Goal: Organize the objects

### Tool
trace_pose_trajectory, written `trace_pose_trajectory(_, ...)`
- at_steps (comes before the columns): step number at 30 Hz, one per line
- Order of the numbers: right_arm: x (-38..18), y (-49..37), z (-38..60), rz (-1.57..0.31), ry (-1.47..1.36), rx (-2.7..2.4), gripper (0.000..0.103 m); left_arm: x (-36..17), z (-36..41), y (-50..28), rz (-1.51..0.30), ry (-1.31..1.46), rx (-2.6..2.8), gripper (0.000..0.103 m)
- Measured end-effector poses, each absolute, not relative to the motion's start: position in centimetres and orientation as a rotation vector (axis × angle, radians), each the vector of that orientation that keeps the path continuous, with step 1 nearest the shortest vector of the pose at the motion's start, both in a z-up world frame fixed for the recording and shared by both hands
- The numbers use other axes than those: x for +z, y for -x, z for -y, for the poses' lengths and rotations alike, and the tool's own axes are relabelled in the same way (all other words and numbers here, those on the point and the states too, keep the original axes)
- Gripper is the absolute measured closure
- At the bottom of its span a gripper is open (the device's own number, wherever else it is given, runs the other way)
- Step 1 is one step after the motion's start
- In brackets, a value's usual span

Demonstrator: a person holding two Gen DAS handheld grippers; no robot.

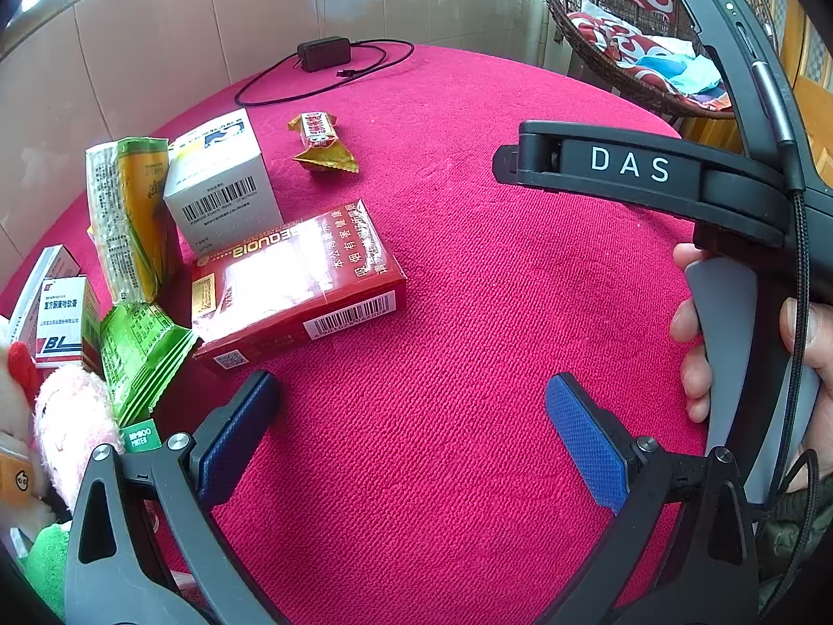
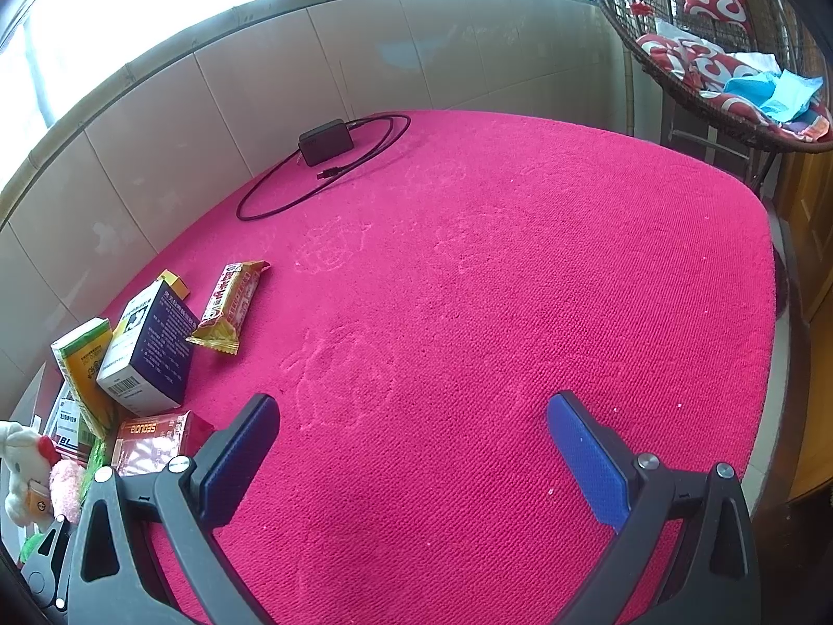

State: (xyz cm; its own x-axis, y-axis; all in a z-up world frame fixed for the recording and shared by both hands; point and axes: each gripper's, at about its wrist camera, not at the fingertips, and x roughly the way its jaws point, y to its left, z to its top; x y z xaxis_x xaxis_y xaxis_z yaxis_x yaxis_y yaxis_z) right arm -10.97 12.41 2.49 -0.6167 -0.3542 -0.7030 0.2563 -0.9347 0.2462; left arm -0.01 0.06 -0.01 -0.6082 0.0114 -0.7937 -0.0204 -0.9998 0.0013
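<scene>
On the pink cloth of the table [image 1: 468, 271] several packages crowd the left side. A red cigarette box [image 1: 297, 286] lies flat just beyond my left gripper [image 1: 411, 416], which is open and empty. Behind it stand a white box with a barcode [image 1: 221, 182], a yellow-green packet [image 1: 130, 219] and a green sachet [image 1: 140, 354]. A red-gold snack bar [image 1: 320, 140] lies apart, farther back. My right gripper [image 2: 414, 448] hangs open over bare cloth, with the same snack bar [image 2: 229, 307], white box [image 2: 148, 354] and red box [image 2: 151, 440] to its left.
A black power adapter [image 2: 325, 140] with a looped cable lies at the table's far edge by the tiled wall. A plush toy [image 2: 26, 463] and small medicine boxes [image 1: 57, 317] sit at the far left. A wicker chair [image 2: 729, 52] stands beyond the right corner. A hand [image 1: 692, 354] holds the other gripper's handle.
</scene>
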Motion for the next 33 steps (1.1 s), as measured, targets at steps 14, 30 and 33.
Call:
trace_pose_trajectory(14,2.5,10.9,-12.3,0.164,-1.149,-2.551,0.000,10.2,4.8,-9.6,0.334,0.979,2.924,0.000)
trace_pose_trajectory(30,2.5,10.9,-12.3,0.163,-1.149,-2.552,0.000,5.4,10.3,-14.6,0.323,1.214,2.979,0.001)
trace_pose_trajectory(33,2.7,11.0,-12.2,0.189,-1.115,-2.468,0.000,5.0,10.0,-14.3,0.268,1.247,2.968,0.006)
